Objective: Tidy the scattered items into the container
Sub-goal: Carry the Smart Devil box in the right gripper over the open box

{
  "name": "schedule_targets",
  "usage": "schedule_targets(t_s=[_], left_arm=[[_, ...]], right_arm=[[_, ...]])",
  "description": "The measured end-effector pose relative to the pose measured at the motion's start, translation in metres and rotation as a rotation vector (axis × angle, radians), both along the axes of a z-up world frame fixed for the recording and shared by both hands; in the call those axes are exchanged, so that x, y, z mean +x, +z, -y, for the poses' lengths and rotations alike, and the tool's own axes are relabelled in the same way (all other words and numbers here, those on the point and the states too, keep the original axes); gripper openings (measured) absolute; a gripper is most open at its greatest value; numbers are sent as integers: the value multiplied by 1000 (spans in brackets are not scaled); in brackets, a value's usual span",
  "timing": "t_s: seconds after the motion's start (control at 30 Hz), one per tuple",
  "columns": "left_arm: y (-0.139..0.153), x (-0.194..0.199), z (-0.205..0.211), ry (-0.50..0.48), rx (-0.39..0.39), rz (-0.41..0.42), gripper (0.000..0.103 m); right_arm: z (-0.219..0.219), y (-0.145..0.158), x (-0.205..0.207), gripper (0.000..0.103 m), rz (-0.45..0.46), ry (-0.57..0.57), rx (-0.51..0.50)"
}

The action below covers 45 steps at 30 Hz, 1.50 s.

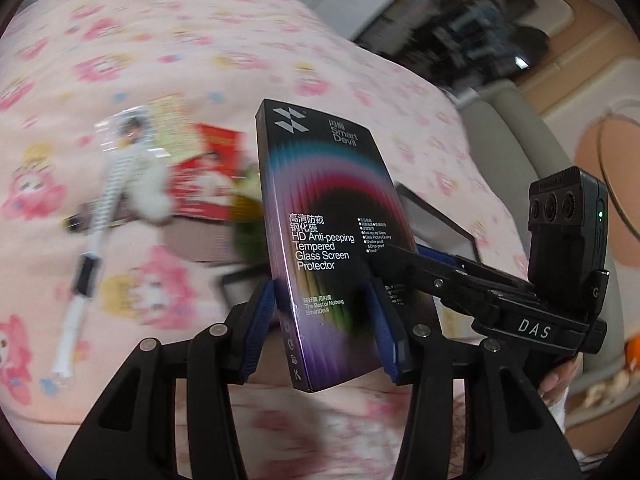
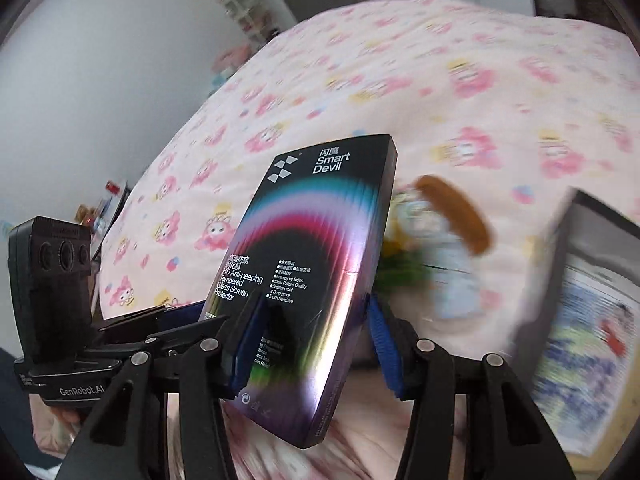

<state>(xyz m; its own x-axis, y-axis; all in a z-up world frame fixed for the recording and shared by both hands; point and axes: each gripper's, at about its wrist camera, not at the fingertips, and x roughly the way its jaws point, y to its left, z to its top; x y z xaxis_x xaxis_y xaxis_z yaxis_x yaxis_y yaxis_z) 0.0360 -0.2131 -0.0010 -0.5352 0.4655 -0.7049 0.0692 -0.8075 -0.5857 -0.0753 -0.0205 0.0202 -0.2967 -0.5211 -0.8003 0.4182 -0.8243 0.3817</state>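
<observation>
The screen protector box (image 1: 320, 240) sits between both of your grippers at once, lifted clear of the pink cartoon bedsheet (image 1: 120, 60). It stands nearly upright, its printed face toward both cameras, the "Smart Devil" end up and away from you.

Your left gripper (image 1: 324, 328) pinches the box near its lower end: the blue pads (image 1: 260, 328) press against its two long edges, one on each side, so the jaws stand apart by the width of the box and no more. Your right gripper (image 2: 312, 340) holds the same box (image 2: 312, 260) the same way, blue pads on the two long edges near the bottom. From the left wrist view, the right gripper reaches in from the right, its fingers meeting the box's edge just above your left pad. From the right wrist view, the left gripper comes in from the left and touches the box low on its side.

Below and behind the box the bed is badly blurred. On the left wrist view you can make out a striped pen-like object (image 1: 86, 256), a red packet (image 1: 208, 176) and what may be a fluffy white charm beside it. On the right wrist view a brown comb (image 2: 456, 216) lies just right of the box, and a dark-rimmed container (image 2: 592, 304) sits at the right edge with printed paper inside.
</observation>
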Motion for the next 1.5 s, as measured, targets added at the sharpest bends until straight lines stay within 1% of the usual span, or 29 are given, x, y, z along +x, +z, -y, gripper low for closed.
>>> schedule_targets(t_s=[0.1,0.2,0.3,0.4,0.5,0.57,0.63,0.7,0.77,0.87,0.93,0.97,1.03,1.1,1.13,1.17,1.23,1.27,1.3,1.4,1.43,1.5], left_arm=[[12,-14,-42,-80,11,-16,47],[21,-31,-88,-159,-7,-29,48],[20,-53,-143,-242,-23,-14,48],[10,-78,-193,-321,-30,25,48],[-6,-105,-235,-395,-27,78,48],[-18,-120,-258,-439,-21,113,48],[-33,-133,-278,-479,-19,164,48],[-47,-142,-294,-502,-39,206,50],[-59,-147,-302,-509,-48,222,50],[-75,-145,-303,-506,-15,227,50],[-87,-142,-301,-497,6,252,50],[-90,-140,-301,-497,-1,261,49],[-94,-137,-300,-510,-49,257,48],[-90,-131,-303,-533,-96,248,48],[-87,-129,-304,-540,-104,243,48],[-85,-128,-304,-544,-101,237,48],[-79,-127,-301,-545,-70,227,48],[-74,-127,-299,-532,-61,214,48],[-69,-127,-295,-513,-71,197,47],[-57,-127,-282,-432,-130,142,46],[-55,-128,-277,-406,-146,132,42],[-56,-131,-275,-374,-186,144,39]], right_arm=[[-42,16,9,48,-35,-52,32],[-85,25,15,48,-59,-104,62],[-137,28,18,48,-71,-162,113],[-183,16,12,48,-38,-232,127],[-230,-5,3,48,9,-289,105],[-259,-19,-1,48,56,-331,84],[-277,-34,-4,48,93,-365,80],[-284,-47,-7,48,127,-384,100],[-286,-57,-9,48,159,-406,120],[-293,-70,-14,48,208,-436,132],[-291,-81,-15,48,243,-435,136],[-289,-86,-16,48,262,-433,137],[-285,-96,-16,48,287,-418,154],[-277,-99,-16,48,279,-397,196],[-274,-99,-15,48,271,-388,218],[-273,-99,-15,48,262,-386,231],[-275,-95,-13,48,246,-394,240],[-277,-93,-12,48,235,-410,248],[-280,-90,-11,48,218,-430,261],[-289,-82,-10,48,169,-481,297],[-291,-82,-11,48,168,-492,298],[-291,-82,-13,48,167,-503,306]])
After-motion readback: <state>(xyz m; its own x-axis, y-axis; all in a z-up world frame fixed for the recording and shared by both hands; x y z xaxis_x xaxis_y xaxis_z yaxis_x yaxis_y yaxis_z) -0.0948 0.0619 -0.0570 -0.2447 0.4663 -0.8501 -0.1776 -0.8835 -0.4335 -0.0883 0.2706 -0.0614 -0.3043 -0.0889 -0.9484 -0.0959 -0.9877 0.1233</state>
